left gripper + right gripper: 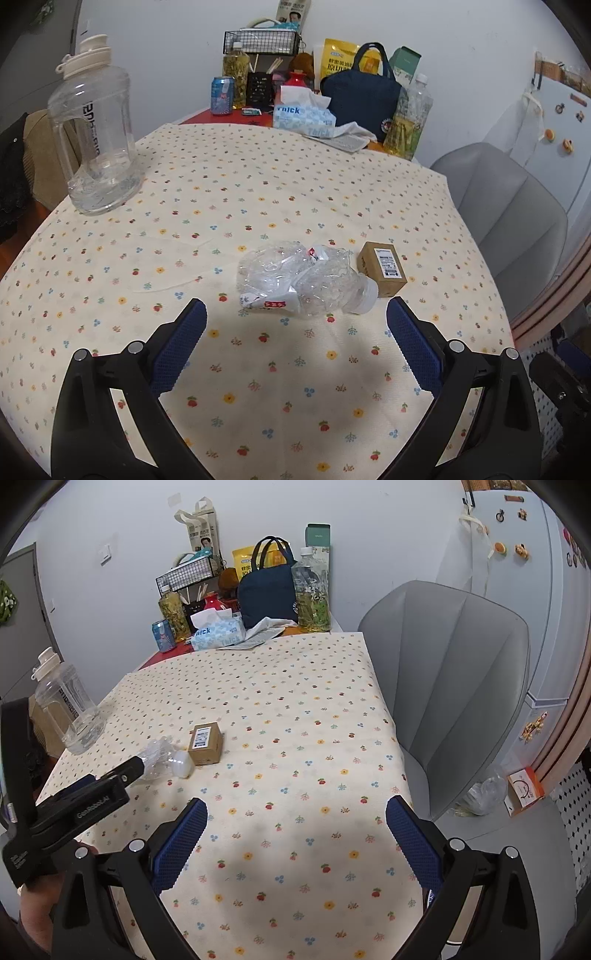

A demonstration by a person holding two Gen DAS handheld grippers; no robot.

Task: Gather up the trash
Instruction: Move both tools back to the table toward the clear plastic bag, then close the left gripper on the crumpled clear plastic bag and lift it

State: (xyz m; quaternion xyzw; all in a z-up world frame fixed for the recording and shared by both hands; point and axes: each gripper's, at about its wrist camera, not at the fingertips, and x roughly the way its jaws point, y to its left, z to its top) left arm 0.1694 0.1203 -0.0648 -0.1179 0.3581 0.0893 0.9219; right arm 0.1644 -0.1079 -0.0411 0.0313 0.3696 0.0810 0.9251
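Both claws released: left claw (295, 314) faces the crushed plastic bottle (306, 284) at frame centre; right claw (295, 808) over bare table (314, 701).

The blue tissue box (304, 118) reads "Thick". The left gripper's black body (88, 806) bears "GenRobot.AI". Labels on the other things are too small to read.

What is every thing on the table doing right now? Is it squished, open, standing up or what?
Small plastic bottle: crushed, lying on its side, cap on.
Cardboard box: closed, flat on the tablecloth, beside the bottle's cap.
Big clear jug: upright, lid on, nearly empty.
Tissue box: open, a tissue sticking up.
Blue can: upright.
Left gripper: open, holding nothing.
Right gripper: open, holding nothing.
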